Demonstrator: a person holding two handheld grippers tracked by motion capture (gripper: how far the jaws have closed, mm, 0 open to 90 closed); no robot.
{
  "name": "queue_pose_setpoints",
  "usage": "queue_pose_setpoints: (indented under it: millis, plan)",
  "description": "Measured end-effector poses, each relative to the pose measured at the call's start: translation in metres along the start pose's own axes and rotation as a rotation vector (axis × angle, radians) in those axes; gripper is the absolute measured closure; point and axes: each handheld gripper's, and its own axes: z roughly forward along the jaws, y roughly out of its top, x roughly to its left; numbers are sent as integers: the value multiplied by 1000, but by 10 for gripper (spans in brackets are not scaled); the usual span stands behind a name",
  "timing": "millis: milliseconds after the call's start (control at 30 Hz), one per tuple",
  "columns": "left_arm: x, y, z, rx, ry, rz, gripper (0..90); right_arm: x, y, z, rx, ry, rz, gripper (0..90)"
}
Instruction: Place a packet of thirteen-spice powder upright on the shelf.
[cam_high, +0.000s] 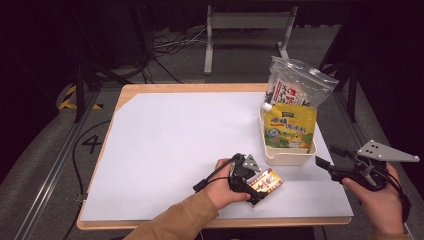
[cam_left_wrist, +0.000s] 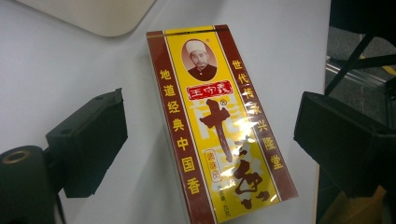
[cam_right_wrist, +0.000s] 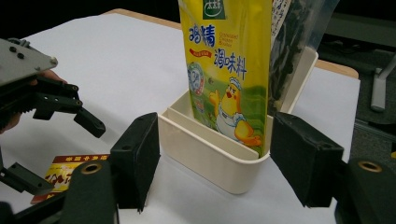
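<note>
we are looking down on a wide wooden table covered by a white sheet (cam_high: 175, 150), the largest thing here, with a strip of bare wood showing along its far and near edges. at its right side a cream rectangular plastic bin (cam_high: 287, 156) is standing, divided inside by a low wall. in it a yellow stand-up pouch printed with a cartoon chick (cam_high: 290, 127) is leaning upright, and behind that a clear zip bag with red and black lettering (cam_high: 295, 87) is rising above the rim.

near the front edge, just left of the bin, a flat red-and-yellow box with a small oval portrait and chinese characters (cam_left_wrist: 217, 126) is lying face up on the sheet. our left gripper (cam_high: 256, 189) is hanging directly over it, and in the left gripper view the black pads are standing apart on either side of the box, not touching it, so the jaws are released. the box is lying between them, slightly slanted.

our right gripper (cam_high: 327, 157) is hovering past the table's right edge, pointing toward the bin. its jaws are spread wide and gripping nothing; in the right gripper view the bin's near corner is sitting between them, farther off.
</note>
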Motion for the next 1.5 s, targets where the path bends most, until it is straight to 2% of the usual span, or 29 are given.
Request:
queue_pose_setpoints:
  millis: [167, 200, 300, 400, 500, 667, 833, 933, 1000, 1100, 1233, 1500]
  plan:
    - [-1, -1, 6, 24, -1, 6, 103, 2, 1, 1, 1, 5, -5, 327]
    - [-2, -2, 9, 44, 22, 19, 121, 2, 1, 1, 2, 4, -5, 327]
    - [-3, -4, 13, 65, 14, 24, 125, 3, 1, 2, 6, 7, -11, 329]
    - [-5, -4, 15, 76, 22, 21, 121, 2, 1, 2, 5, 8, -16, 329]
    - [-6, -5, 18, 94, 33, 36, 121, 3, 1, 3, 10, 8, -16, 329]
    - [-8, -5, 21, 104, 43, 21, 129, 4, 1, 4, 15, 10, -17, 329]
    - [-6, -5, 21, 110, 36, 3, 148, 4, 0, 6, 11, 17, -22, 339]
    - [-7, -4, 20, 108, 22, -6, 216, 5, 0, 6, 26, 24, -18, 363]
    - [-5, -5, 18, 105, 22, -39, 262, 5, 0, 6, 33, 27, -19, 376]
    - [-1, -5, 16, 99, 13, -64, 284, 5, 1, 6, 37, 35, -18, 379]
    - [-1, -6, 14, 105, 17, -67, 291, 5, 1, 6, 37, 41, -12, 393]
    - [-1, -8, 9, 80, 23, -55, 319, 7, 4, 7, 46, 72, -18, 480]
